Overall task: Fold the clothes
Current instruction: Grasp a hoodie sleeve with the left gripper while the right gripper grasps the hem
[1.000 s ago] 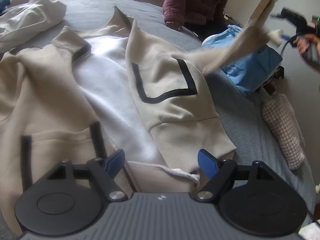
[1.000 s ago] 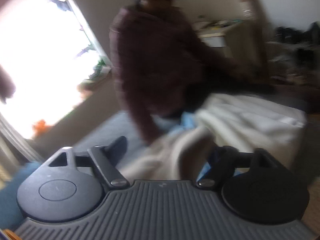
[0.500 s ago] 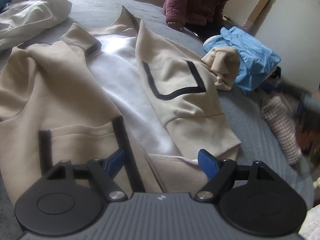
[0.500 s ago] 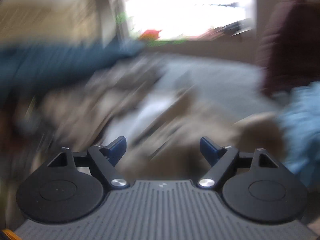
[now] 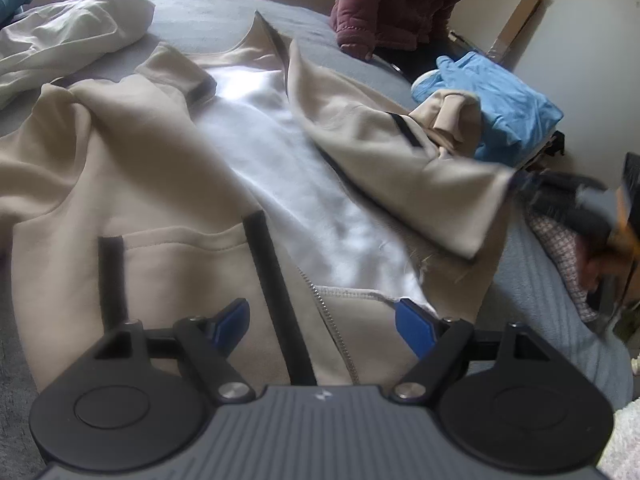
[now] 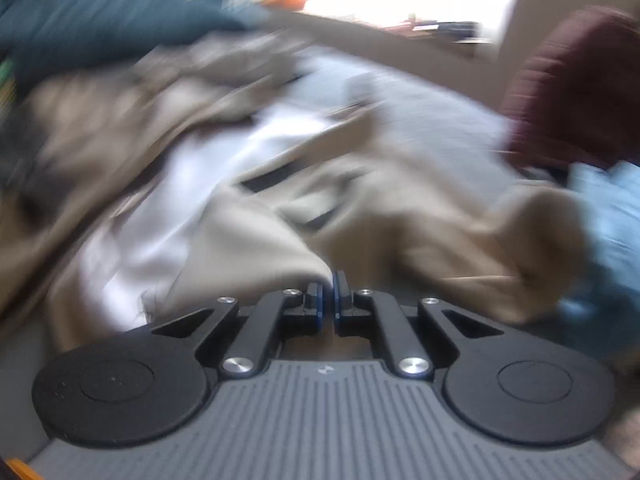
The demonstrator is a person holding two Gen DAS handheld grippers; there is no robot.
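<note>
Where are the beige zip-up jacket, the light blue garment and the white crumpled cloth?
Beige zip-up jacket (image 5: 132,168): left wrist view, left front panel.
Light blue garment (image 5: 516,108): left wrist view, top fold.
White crumpled cloth (image 5: 72,36): left wrist view, middle.

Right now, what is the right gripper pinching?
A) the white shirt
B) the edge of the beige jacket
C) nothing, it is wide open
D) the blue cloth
B: the right gripper has its jaws closed on a corner of the beige jacket, and the left wrist view shows that front panel pulled up off the bed.
</note>
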